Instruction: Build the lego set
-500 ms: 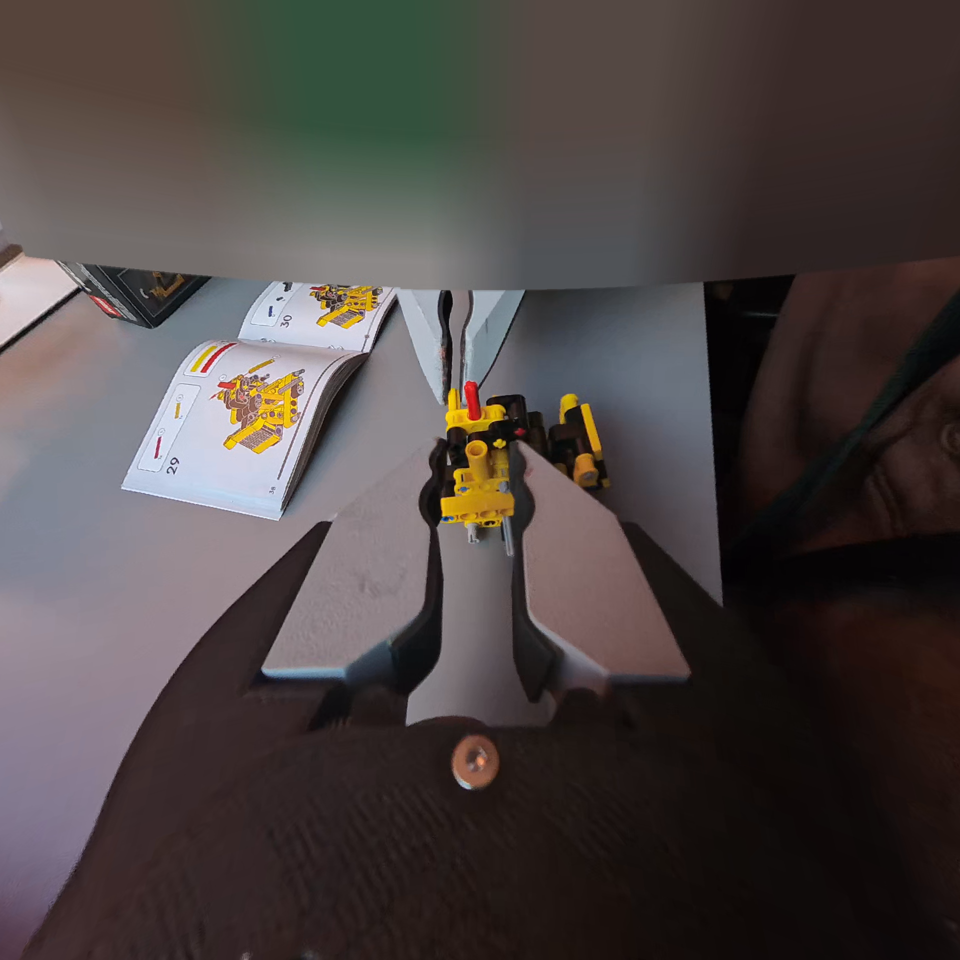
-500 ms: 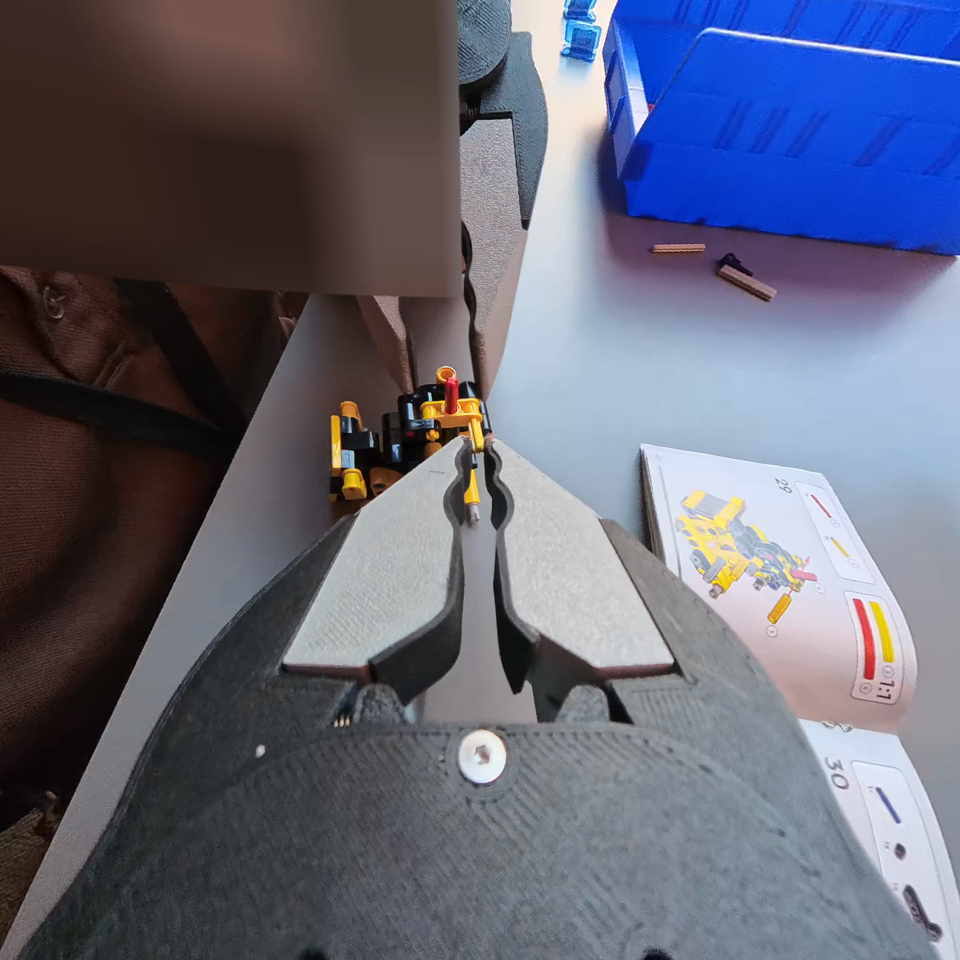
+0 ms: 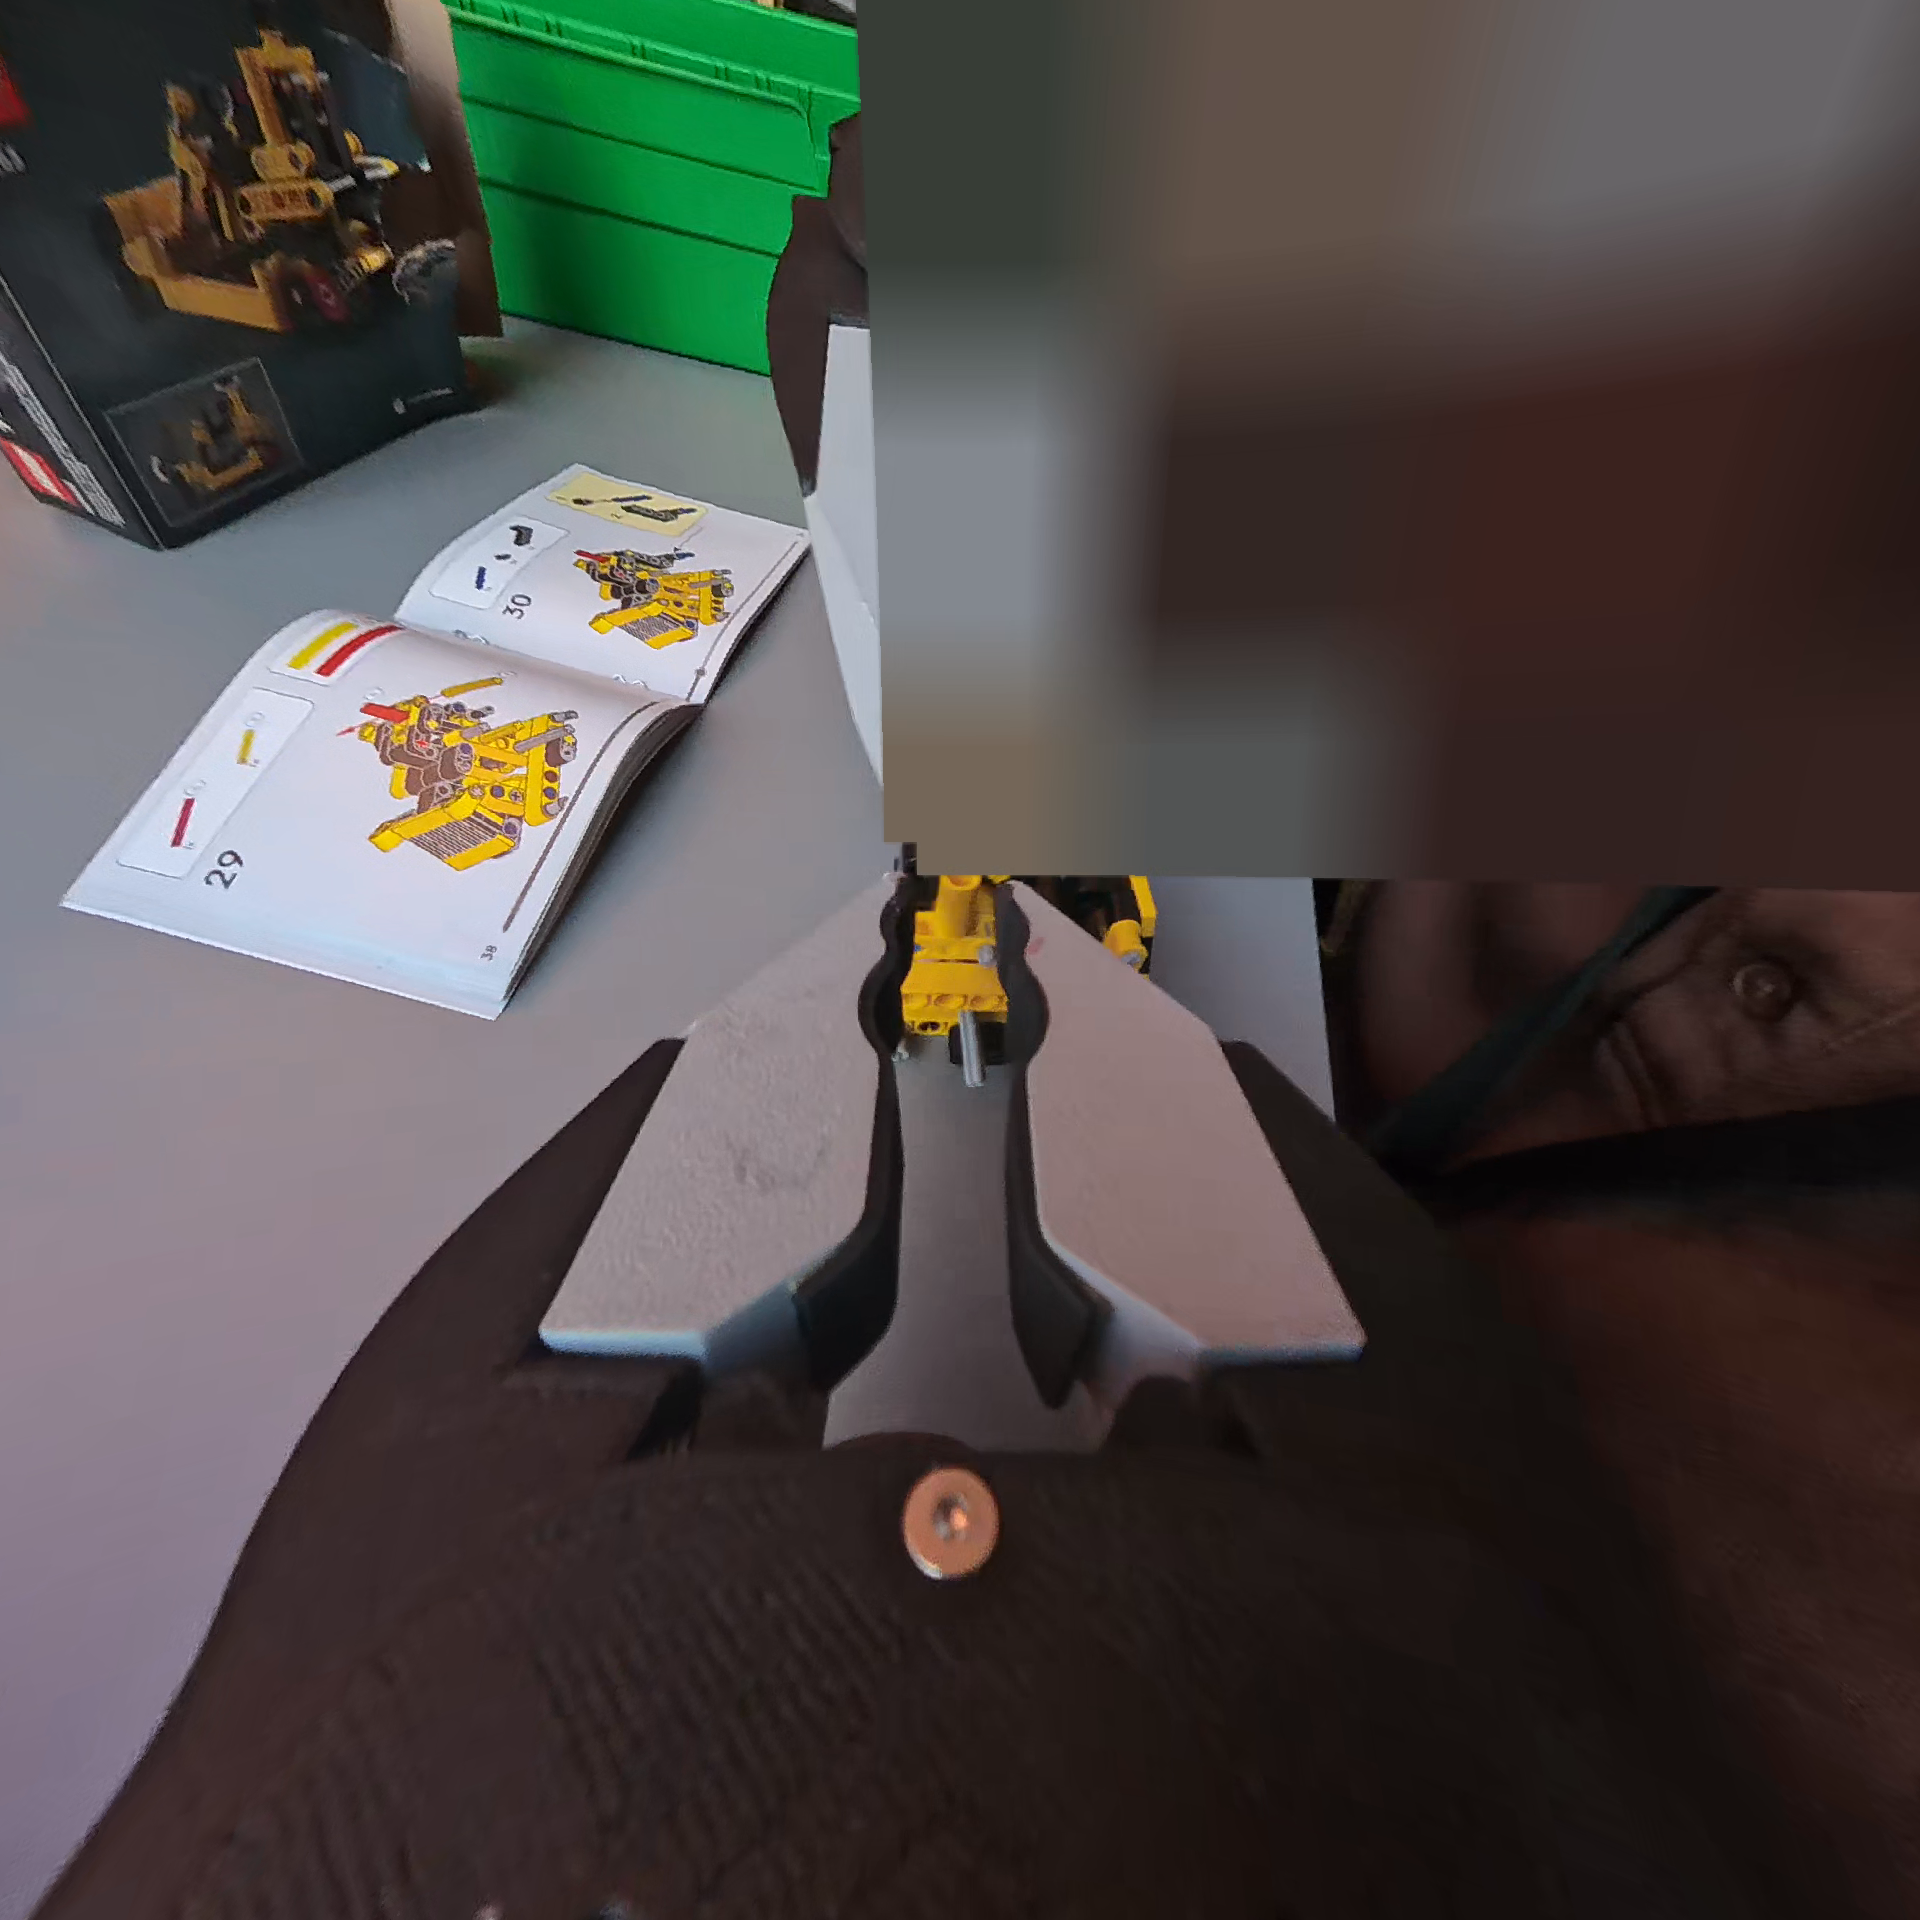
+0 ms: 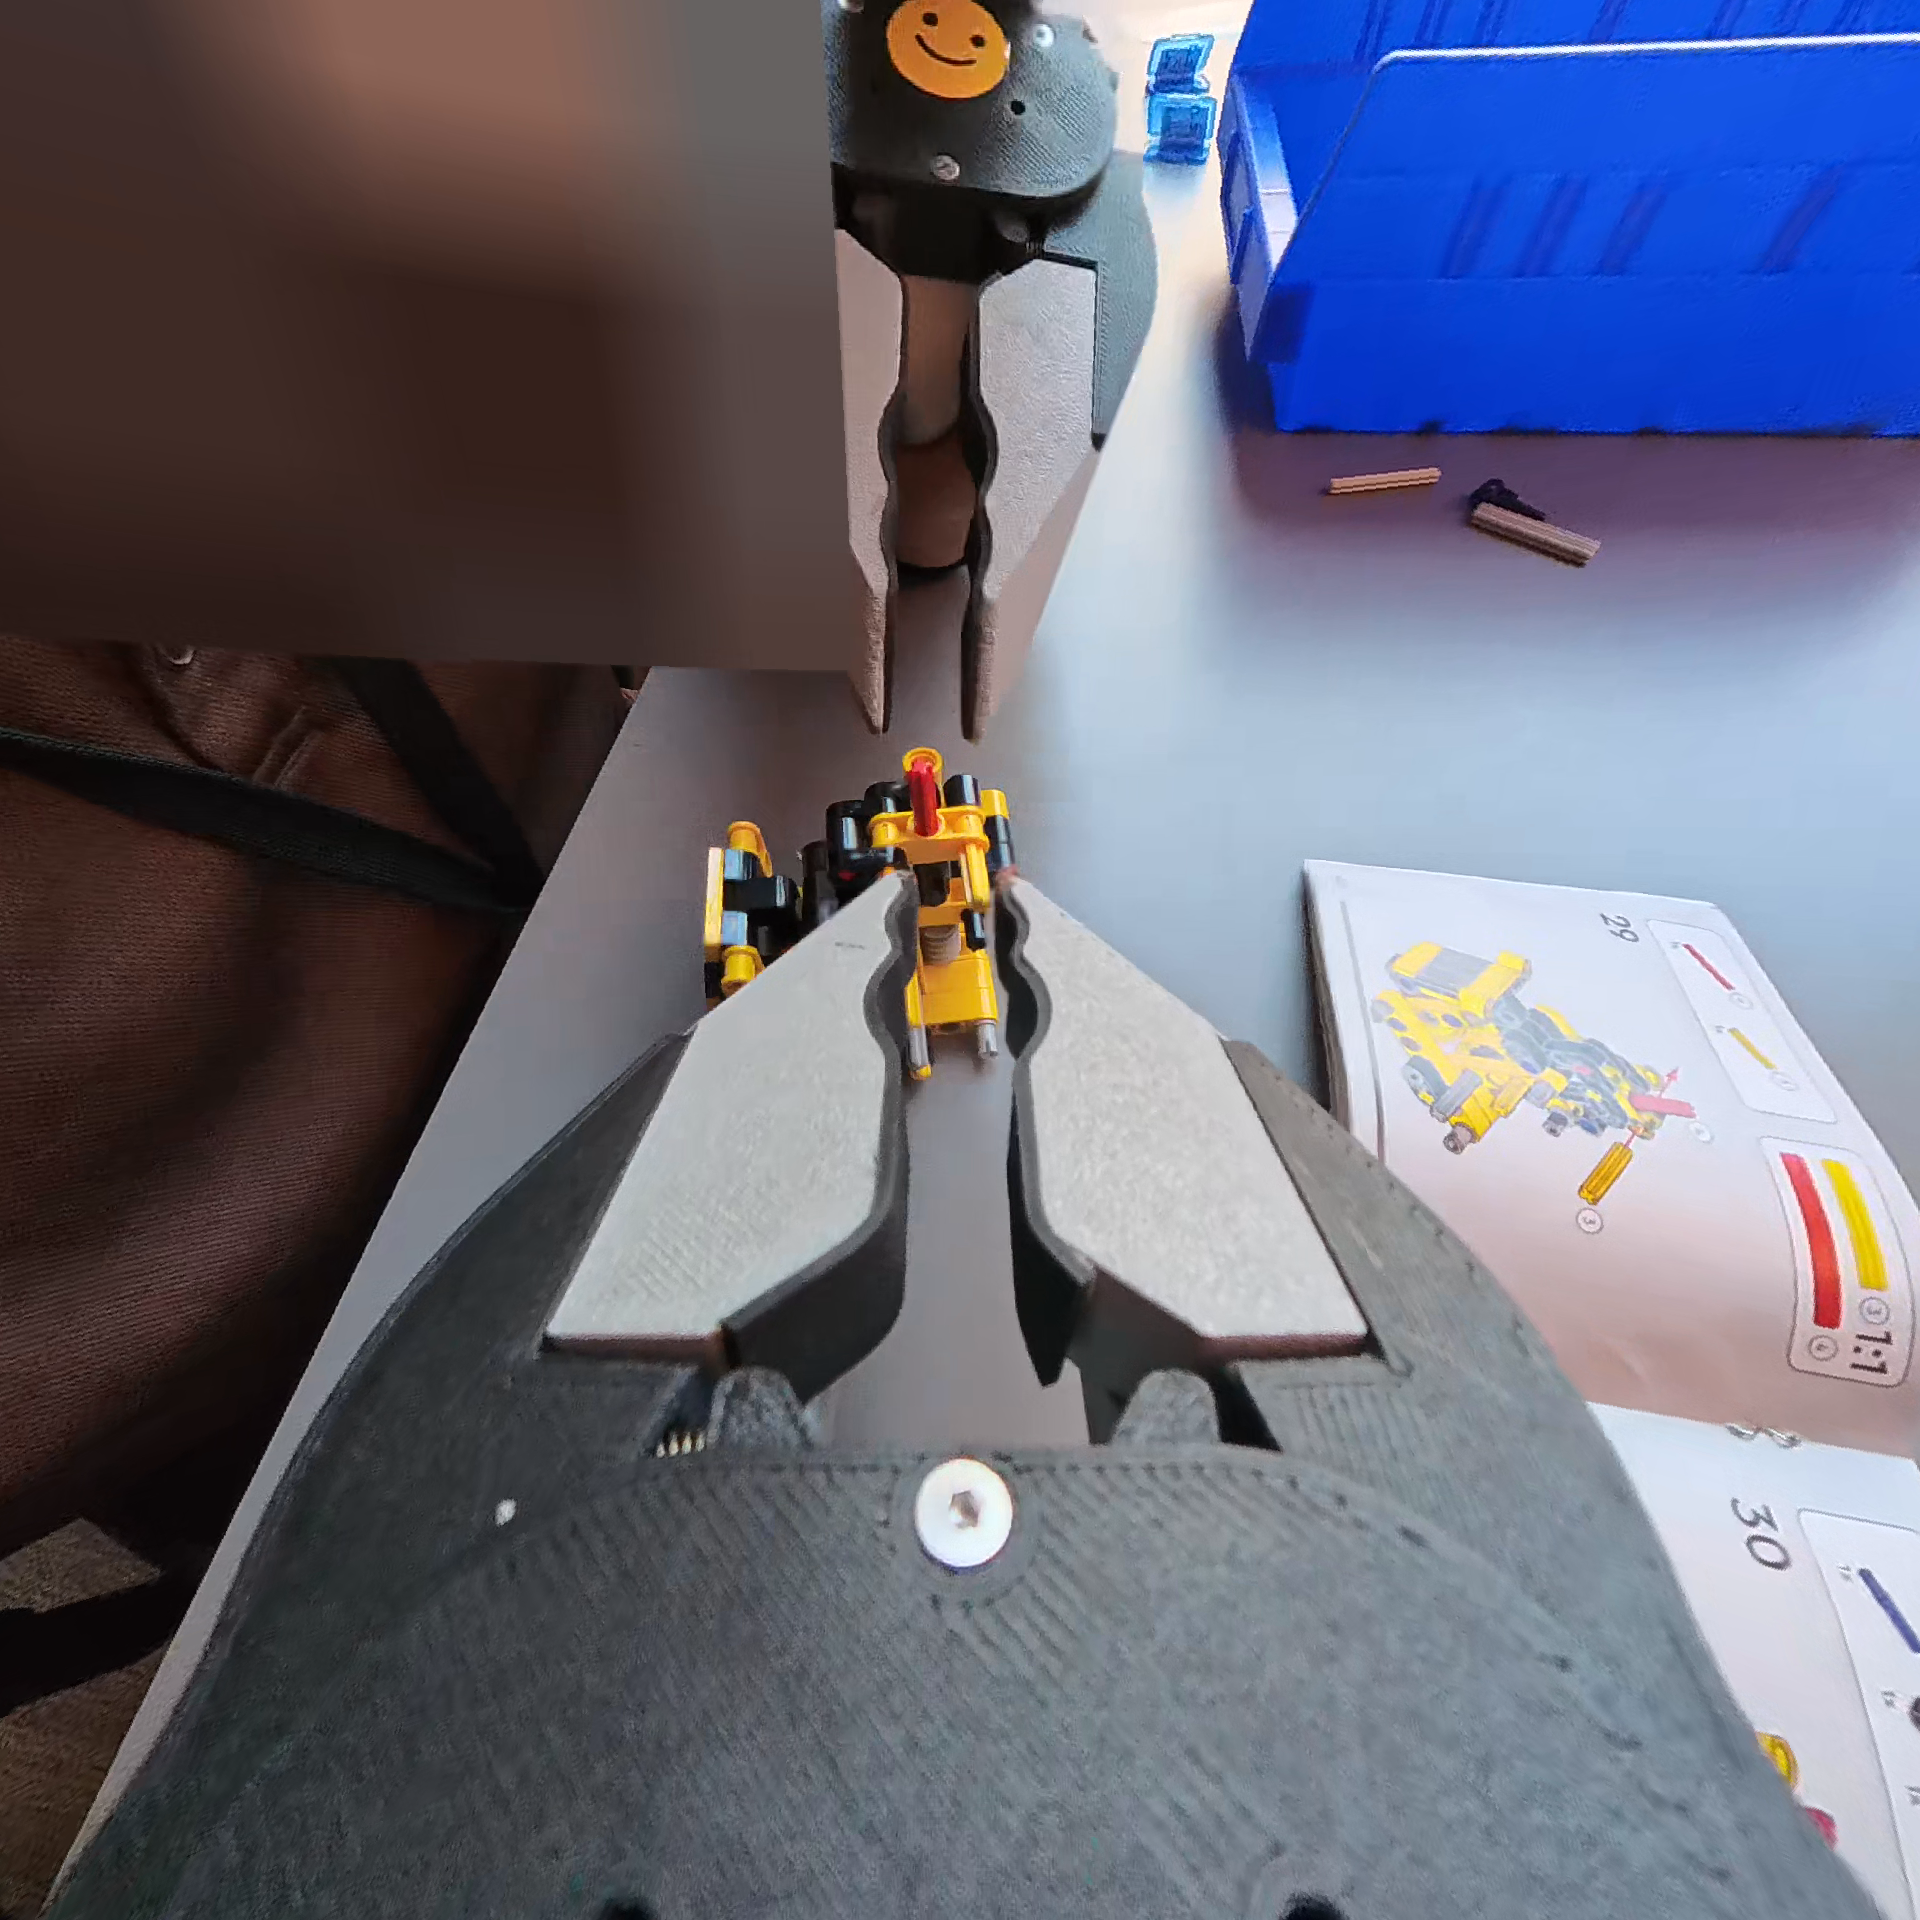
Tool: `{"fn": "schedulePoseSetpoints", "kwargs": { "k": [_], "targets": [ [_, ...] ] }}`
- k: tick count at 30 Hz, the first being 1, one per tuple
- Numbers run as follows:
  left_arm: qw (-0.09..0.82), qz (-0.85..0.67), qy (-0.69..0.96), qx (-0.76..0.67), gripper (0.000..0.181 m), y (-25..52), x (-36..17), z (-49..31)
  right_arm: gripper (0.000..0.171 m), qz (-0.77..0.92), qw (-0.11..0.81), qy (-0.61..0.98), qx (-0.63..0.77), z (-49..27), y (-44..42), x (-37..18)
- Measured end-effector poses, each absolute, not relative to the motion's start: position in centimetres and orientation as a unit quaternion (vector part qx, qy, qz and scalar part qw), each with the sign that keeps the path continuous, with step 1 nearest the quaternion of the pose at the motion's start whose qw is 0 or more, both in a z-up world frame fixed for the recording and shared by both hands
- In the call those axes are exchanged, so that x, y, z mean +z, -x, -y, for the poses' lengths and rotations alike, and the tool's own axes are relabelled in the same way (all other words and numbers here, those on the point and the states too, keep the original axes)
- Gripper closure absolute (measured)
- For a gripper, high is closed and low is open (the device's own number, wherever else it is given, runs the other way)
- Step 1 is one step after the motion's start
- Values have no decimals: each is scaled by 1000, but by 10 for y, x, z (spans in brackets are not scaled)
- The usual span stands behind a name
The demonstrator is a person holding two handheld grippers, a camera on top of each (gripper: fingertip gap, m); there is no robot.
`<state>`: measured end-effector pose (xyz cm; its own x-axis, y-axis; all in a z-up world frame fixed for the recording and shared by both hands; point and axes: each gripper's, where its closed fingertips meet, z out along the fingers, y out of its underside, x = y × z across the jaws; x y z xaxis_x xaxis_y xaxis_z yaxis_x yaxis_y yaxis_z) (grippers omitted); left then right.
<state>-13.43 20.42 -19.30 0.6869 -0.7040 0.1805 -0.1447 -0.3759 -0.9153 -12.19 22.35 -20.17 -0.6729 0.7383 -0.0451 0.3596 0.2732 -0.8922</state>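
The right gripper [image 4: 953, 883] is held low with its jaws apart and the yellow front end of the lego model [image 4: 945, 987] lying between them. Whether the pads actually press on the bricks cannot be told, since only thin dark slivers show at either side; a steadying hold is the likely purpose. The model is set on the tabletop [image 4: 1299, 675] close to the edge beside the person's brown garment [image 4: 208, 1039], with a red axle [image 4: 922, 795] standing up from its top. The left gripper [image 4: 925, 727] is poised just beyond that axle, its jaws slightly parted and nothing seen between them — probably placed there to push or seat a part while the other side is braced. The open instruction booklet [image 4: 1558, 1091] is laid further in from that edge, within easy sight of the work. Farther off, two loose sticks — one tan [image 4: 1384, 481], one brown [image 4: 1536, 532] — are left before the blue bin [image 4: 1610, 260]. A green bin [image 3: 644, 187] and the set's box [image 3: 208, 260] are kept toward the far side, out of the working space.
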Motion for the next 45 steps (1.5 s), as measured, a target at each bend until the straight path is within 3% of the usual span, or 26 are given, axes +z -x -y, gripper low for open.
{"fn": "schedulePoseSetpoints", "kwargs": {
  "k": [21, 31, 45],
  "targets": [
    [494, -325, 773, -230, 176, 125, -200, -212, 170, 775, 186, 364, 482, -229, 120, -206],
    [525, -380, 752, -117, 163, 127, -202, -212, 170, 775, 183, 365, 482, -228, 120, -206],
    [532, -386, 747, -96, 164, 124, -202, -215, 170, 776, 187, 367, 478, -229, 120, -206]
  ]
}}
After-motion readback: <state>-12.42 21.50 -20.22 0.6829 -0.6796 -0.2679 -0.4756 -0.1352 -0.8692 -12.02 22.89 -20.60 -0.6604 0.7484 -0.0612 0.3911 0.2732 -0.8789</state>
